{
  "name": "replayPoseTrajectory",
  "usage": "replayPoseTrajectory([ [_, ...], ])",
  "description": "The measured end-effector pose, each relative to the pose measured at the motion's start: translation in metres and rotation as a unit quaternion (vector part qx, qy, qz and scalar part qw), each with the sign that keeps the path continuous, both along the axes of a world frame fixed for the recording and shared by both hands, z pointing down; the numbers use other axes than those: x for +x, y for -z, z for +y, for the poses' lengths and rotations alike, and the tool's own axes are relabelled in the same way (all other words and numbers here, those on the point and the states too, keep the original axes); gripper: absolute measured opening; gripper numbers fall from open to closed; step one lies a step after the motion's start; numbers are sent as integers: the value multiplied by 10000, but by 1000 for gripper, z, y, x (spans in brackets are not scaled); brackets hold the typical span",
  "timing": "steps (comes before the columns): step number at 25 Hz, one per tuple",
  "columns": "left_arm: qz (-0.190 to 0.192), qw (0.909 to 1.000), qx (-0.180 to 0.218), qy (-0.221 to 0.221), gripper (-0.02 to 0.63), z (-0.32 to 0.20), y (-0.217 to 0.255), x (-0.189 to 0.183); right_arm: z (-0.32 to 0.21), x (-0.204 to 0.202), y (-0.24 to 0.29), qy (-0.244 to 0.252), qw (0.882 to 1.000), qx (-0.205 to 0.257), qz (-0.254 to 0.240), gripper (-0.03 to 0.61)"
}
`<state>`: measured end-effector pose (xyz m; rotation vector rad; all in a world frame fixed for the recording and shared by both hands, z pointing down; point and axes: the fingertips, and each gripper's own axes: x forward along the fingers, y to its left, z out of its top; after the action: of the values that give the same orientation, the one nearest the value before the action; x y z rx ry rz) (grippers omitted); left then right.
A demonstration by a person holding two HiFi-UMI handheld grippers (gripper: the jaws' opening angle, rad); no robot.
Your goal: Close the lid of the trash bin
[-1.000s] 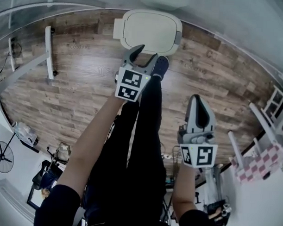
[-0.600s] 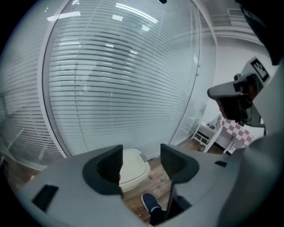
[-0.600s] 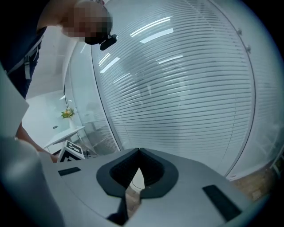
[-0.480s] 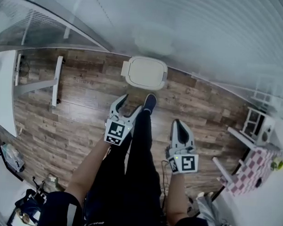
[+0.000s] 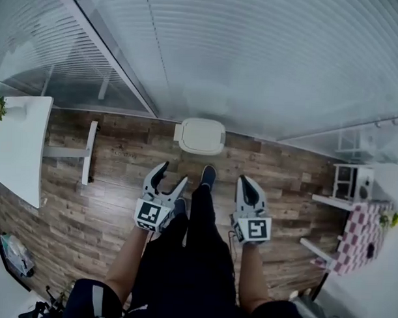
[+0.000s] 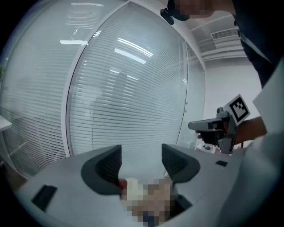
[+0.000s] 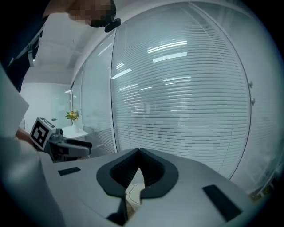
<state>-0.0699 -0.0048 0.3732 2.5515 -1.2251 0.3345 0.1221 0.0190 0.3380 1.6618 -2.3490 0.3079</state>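
The trash bin (image 5: 200, 135) sits on the wood floor (image 5: 106, 204) at the far side, right by the glass wall (image 5: 254, 72). Its white lid looks flat and shut, so the job seems done. The left gripper (image 5: 173, 174) has its jaws wide apart; they have just been opening, and nothing is between them. The right gripper (image 5: 244, 183) has its jaws closed together and holds nothing. Both are up high, well away from the bin. The person's shoe (image 5: 208, 175) is near the bin, so one step forward might bump it and shake the lid loose. The lid may also not be pushed all the way down; I cannot tell from up here. A big swing could knock a gripper into the glass.
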Motion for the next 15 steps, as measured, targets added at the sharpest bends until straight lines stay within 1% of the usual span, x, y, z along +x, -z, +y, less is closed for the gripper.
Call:
replayPoseTrajectory([
  [2,93,9999,59,-53,263,10,22,-10,8,-9,15,23,10000,88,-22,4],
  [5,209,9988,421,-109,262,26,57,-21,20,-19,33,19,9997,230,-89,5],
  [8,254,9959,871,-45,262,44,92,-36,36,-26,45,-92,9994,311,-152,5],
  [12,487,9915,1195,179,262,72,134,-58,57,-32,70,-324,9979,538,-154,5],
  [15,572,9885,1390,153,262,89,148,-63,71,-32,75,-356,9974,614,-102,5],
])
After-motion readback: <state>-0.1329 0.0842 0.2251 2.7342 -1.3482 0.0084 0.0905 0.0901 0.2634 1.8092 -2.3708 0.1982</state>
